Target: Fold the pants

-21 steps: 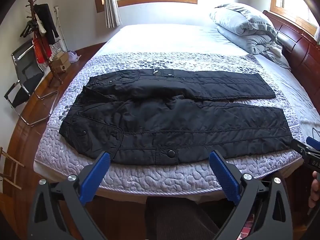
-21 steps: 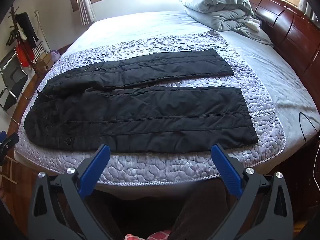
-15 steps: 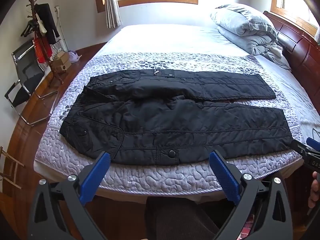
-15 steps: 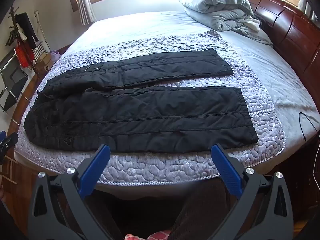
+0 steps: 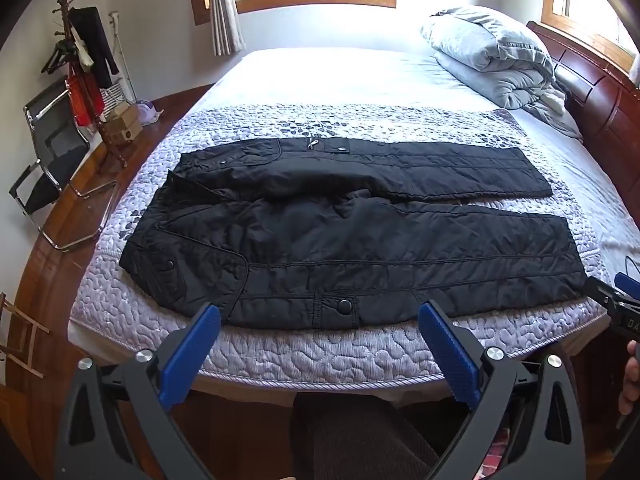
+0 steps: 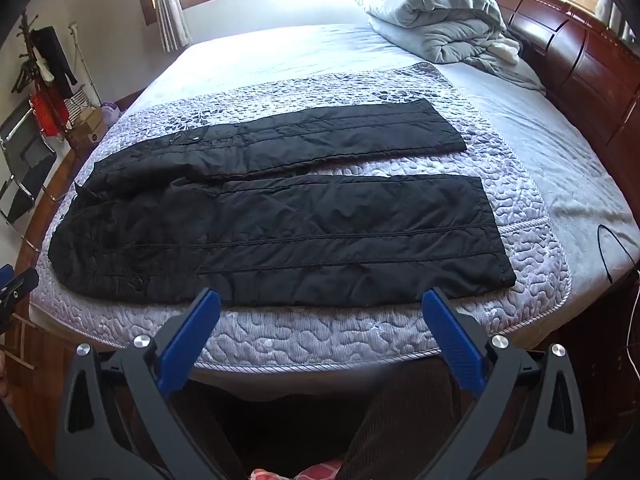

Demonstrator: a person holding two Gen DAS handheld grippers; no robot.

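A wide bed (image 5: 320,76) fills most of both views, its far right side cut off by the frame edge. A lilac quilted cover (image 5: 320,352) lies across its near half. Black pants (image 5: 360,240) lie flat on that cover in the middle of the frame, waist to the left, both legs running right and a little apart. A rolled grey duvet (image 5: 488,52) sits at the upper right beside a dark wooden headboard (image 6: 580,60). At the far left stand a folding chair (image 5: 48,160) and a coat rack (image 5: 80,60), its hung items too small to make out.

The left gripper (image 5: 318,316) hovers at the bottom of its view, blue pads spread wide, holding nothing, just short of the pants' near edge. The right gripper (image 6: 320,300) is likewise spread and empty in its own view. In the left view it pokes in at the right edge, only partly seen, with white letters "DA" readable, the rest cut off. A thin black cable (image 6: 616,248) lies on the sheet at right.
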